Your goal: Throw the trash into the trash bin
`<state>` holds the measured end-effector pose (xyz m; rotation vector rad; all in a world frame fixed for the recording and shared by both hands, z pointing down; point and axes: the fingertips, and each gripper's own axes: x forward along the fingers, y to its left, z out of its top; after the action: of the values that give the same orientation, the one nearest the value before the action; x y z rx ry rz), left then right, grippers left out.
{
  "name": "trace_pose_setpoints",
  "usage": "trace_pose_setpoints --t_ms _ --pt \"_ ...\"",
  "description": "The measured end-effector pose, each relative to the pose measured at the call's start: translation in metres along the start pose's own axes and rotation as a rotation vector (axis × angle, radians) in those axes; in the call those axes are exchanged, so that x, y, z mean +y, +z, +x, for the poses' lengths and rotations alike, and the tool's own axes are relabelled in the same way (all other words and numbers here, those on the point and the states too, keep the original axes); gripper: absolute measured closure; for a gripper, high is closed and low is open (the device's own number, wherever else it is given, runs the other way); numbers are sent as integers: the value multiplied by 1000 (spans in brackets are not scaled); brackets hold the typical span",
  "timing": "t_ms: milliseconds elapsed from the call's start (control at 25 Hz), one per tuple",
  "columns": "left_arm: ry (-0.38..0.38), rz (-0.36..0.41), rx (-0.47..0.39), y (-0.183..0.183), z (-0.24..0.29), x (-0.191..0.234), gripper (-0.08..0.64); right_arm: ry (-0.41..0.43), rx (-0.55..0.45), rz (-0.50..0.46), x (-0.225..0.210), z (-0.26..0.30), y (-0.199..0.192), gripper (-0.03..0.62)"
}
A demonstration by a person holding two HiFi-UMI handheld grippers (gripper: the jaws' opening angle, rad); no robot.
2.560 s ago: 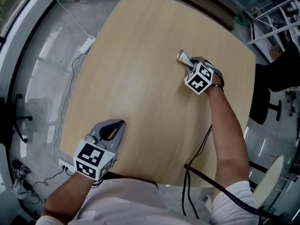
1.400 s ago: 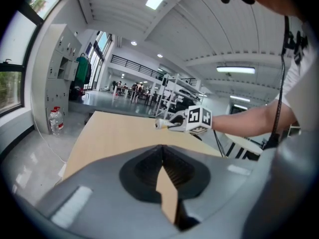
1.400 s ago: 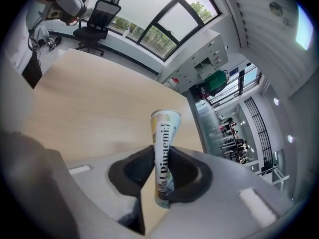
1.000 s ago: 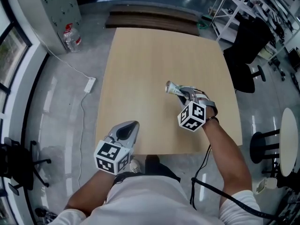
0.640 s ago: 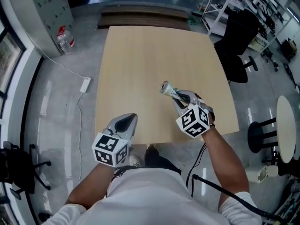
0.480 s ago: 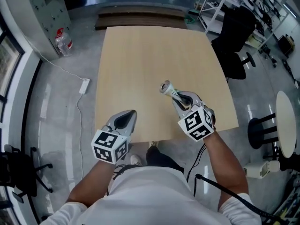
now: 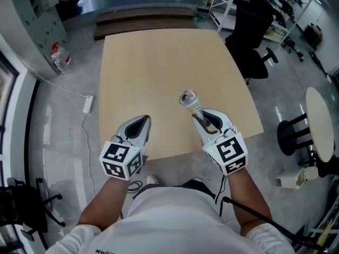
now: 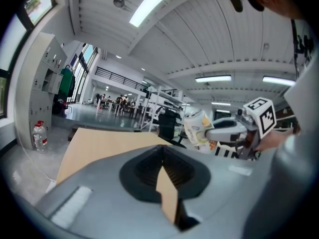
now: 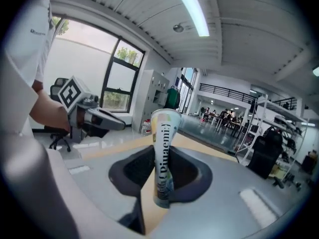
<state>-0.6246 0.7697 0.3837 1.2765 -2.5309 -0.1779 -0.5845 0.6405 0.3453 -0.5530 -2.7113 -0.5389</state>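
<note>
The step in hand is the carry: the right gripper (image 7: 204, 121) is clenched on the one piece of trash, a squashed paper cup (image 7: 188, 98); its own view shows the cup pinched by its lower part between the two jaws, standing up with its open mouth uppermost; the cup hangs in the air over the near right part of the wooden table (image 7: 159, 62), apparently touching nothing but the pads. The left gripper (image 7: 139, 125) hovers over the near left edge of the table, level with the right one; its jaws are closed together with nothing between them.

No trash bin shows in any view, so my judgement is that the next move calls for turning away from the table to find it, bringing the cup over its mouth with the grip kept firm, then letting the jaws part.

Counted: one cup, two grippers, one wooden table with nothing lying on it; on the floor to the far left one water bottle (image 7: 59, 59) and, nearer, one power strip (image 7: 87, 103); to the far right one black office chair (image 7: 253, 28).
</note>
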Motion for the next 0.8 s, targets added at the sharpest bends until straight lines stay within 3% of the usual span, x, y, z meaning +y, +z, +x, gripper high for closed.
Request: trace_pose_setpoints --t_ms 240,800 --pt "-28 46 3 5 21 -31 552 -8 -106 189 -9 -44 3 505" --pt "-187 113 -7 8 82 -155 552 -106 -110 310 -58 -143 -72 505"
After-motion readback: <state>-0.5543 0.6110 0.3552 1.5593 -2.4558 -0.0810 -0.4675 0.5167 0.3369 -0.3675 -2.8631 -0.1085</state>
